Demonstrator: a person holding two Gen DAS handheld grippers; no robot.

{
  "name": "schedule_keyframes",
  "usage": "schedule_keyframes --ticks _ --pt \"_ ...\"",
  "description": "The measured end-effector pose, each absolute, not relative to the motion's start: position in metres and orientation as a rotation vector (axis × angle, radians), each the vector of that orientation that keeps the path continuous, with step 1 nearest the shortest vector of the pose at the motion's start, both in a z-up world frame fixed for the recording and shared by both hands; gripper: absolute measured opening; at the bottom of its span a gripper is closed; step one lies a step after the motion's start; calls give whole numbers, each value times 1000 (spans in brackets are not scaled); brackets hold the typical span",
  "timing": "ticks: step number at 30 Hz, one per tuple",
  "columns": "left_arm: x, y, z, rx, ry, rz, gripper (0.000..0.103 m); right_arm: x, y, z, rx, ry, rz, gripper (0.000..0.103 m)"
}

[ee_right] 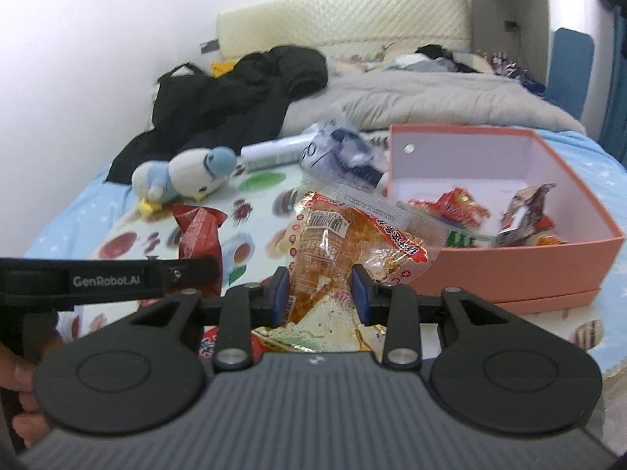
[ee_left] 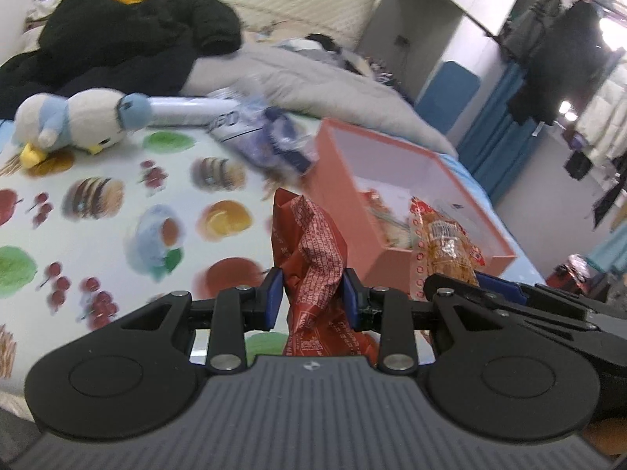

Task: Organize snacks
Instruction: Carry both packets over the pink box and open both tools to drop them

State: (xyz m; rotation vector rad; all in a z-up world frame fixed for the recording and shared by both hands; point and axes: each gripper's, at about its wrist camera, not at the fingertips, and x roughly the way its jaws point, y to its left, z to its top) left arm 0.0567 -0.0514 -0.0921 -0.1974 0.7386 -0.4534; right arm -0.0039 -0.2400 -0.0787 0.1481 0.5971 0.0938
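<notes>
Holding one snack packet each, both grippers are raised above the bed.
A red packet [ee_left: 313,258] is clamped by the left gripper [ee_left: 312,297], an orange packet [ee_right: 333,250] by the right gripper [ee_right: 320,293], beside the pink box [ee_right: 521,274].

Glossy crinkled-plastic snack packet [ee_right: 333,243]; matt card box [ee_right: 521,270] — plush toy [ee_right: 184,176].

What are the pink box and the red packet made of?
The pink box looks like matte cardboard: stiff flat walls, white inside, no shine. The red packet looks like thin printed plastic or foil film, judging by its sharp crinkles; which one is unclear.
</notes>
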Motion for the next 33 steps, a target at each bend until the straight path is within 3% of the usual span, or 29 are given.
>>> schedule_keyframes --ticks 16,33 --pt "83 -148 -68 -134 724 -659 37 -15 -312 -51 189 514 -63 36" --pt "249 -259 -72 -57 796 -690 37 108 -396 -62 248 548 -94 37"
